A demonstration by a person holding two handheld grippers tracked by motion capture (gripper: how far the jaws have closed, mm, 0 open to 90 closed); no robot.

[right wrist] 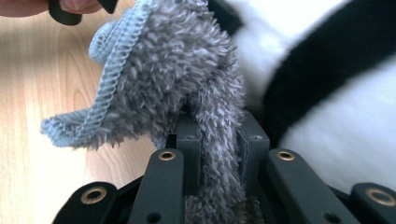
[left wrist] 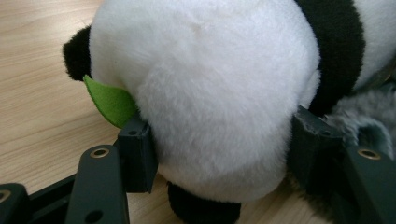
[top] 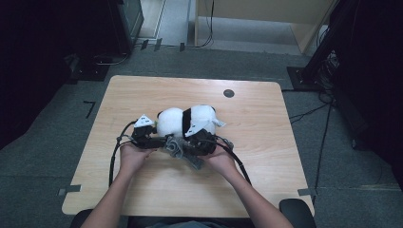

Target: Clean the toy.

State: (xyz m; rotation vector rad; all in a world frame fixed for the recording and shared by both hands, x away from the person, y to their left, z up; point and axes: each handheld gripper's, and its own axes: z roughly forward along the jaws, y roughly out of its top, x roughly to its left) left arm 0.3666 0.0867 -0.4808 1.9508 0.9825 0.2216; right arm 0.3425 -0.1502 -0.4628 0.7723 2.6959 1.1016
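Grey fuzzy cloth (right wrist: 187,84) pinched in right hand-held gripper (right wrist: 218,140); left hand-held gripper (left wrist: 219,144) clamps plush panda (left wrist: 210,88) mid-table.

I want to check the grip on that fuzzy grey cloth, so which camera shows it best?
The right gripper view: the grey cloth sits close up, pinched between the right gripper jaws, with its ribbed edge clear. The high view shows it small between both hands, beside the panda plush. The left gripper view catches a fuzzy grey patch at the right edge.

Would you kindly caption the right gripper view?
Right hand-held gripper clamps a fuzzy grey sock beside the plush panda.
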